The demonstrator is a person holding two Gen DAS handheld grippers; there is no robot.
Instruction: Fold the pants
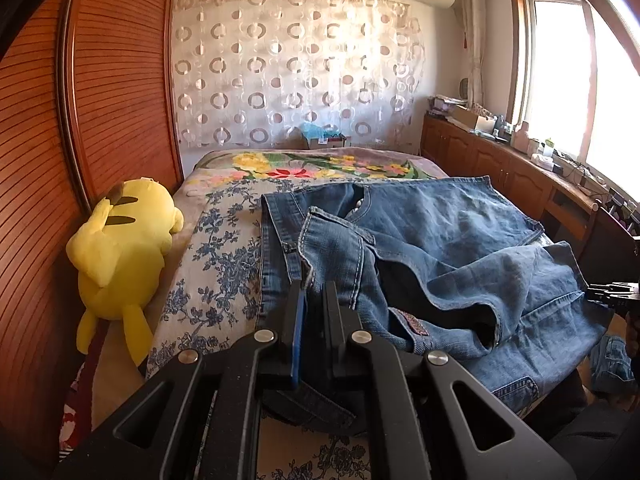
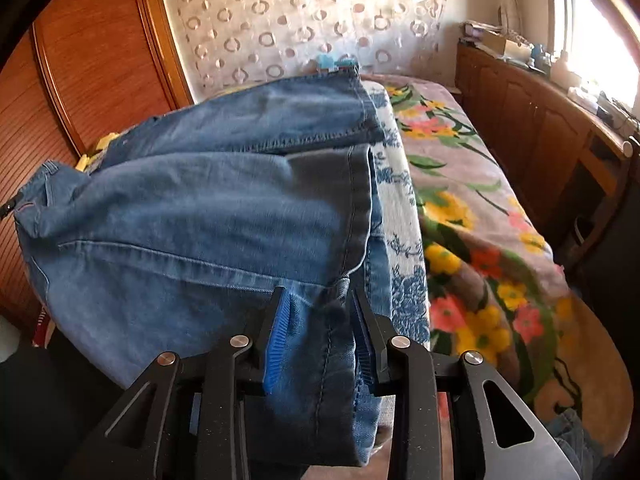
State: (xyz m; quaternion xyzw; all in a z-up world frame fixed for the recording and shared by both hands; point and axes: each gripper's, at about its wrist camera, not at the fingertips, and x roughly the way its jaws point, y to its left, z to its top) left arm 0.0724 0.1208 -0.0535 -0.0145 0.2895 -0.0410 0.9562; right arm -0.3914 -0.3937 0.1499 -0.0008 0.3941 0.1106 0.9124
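Blue denim jeans (image 1: pixel 420 240) spread rumpled across the near edge of a bed (image 1: pixel 224 248), partly folded over. Left tongs (image 1: pixel 314 292) clamped together on a fold near the waistband. Right tongs (image 2: pixel 320 300) parted, denim hem lying loose between blue pads (image 2: pixel 276 336). Yellow plush toy (image 1: pixel 120 252) against the bed's left edge, beside a wooden wardrobe (image 1: pixel 100 80).

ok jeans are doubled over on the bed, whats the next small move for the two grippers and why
Probably draw the right gripper back off the blue denim jeans: its jaws stand apart with the folded cloth loose between them, so that side looks laid down. The left gripper is shut on the jeans' edge near the waistband, and should release next, since the fold rests on the floral bedspread.
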